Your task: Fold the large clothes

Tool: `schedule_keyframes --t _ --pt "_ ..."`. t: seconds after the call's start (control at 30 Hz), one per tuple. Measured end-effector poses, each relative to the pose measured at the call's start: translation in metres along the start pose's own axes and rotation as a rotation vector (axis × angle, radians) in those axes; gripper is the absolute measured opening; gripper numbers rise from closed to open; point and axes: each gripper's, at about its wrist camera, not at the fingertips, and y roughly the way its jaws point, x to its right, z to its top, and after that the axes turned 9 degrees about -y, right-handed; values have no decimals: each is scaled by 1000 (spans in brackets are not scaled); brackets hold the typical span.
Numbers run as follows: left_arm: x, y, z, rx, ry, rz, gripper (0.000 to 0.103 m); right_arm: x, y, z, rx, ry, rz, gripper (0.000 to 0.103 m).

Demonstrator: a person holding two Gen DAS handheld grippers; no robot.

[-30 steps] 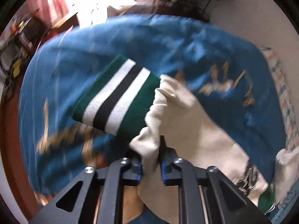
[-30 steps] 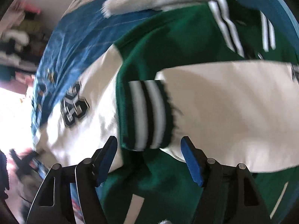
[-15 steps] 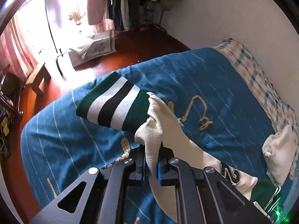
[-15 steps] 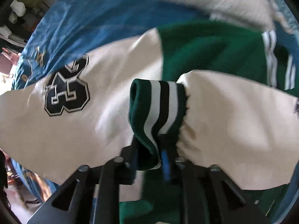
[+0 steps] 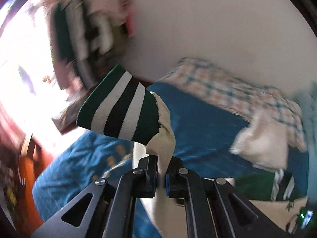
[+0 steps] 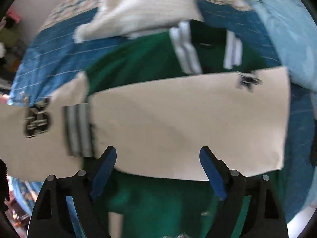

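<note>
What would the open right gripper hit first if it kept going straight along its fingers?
Most likely the cream sleeve folded across the green jacket body: it fills the view just ahead of the open right gripper, between its fingers. Motion blur makes the depth hard to judge.

A bed covered by a blue bedspread (image 6: 51, 59) with thin pale stripes carries everything. A green and cream varsity jacket (image 6: 142, 63) lies spread flat on the bedspread, one cream sleeve (image 6: 188, 123) folded across its green body. Beyond the jacket's striped collar, a cream knitted garment (image 6: 142, 8) lies on the bedspread, touching or slightly overlapping the collar. Farther behind that garment, a checked cloth (image 5: 227, 87) runs along the wall side of the bed. To the jacket's right, a light blue blanket (image 6: 287, 31) is bunched against the bedspread.
</note>
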Motion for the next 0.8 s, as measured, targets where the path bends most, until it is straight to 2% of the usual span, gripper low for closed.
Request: schedule_keyframes --t 0.1,0.17,0.23,0.37,0.47,0.5,0.57,0.63,0.7,0.77,0.8 --pt "72 -23 -19 28 139 -90 3 36 3 -8 13 60 -8 87" --pt "123 -37 -39 13 221 -169 3 56 6 -11 16 97 -6 87" --pt "166 -50 -60 -7 281 -236 3 93 7 -21 18 151 5 87" --pt "273 -74 -125 -115 398 -416 2 169 7 -44 14 264 14 87" --pt "337 -86 -175 -200 467 -508 3 251 9 -77 -12 375 3 87" --pt "361 -88 -198 -230 508 -526 3 267 9 -85 -20 393 -7 87" --pt "396 -85 -239 -297 562 -537 4 312 10 -109 -42 446 -26 88" --pt "426 -70 -283 -403 631 -507 4 353 11 -132 -70 486 -35 88" --pt "442 -60 -313 -448 678 -472 7 382 11 -149 -88 516 -25 88" --pt "446 -51 -331 -461 730 -423 9 406 10 -164 -104 543 9 88" --pt "445 -49 -333 -469 734 -423 12 418 8 -170 -110 556 37 88"
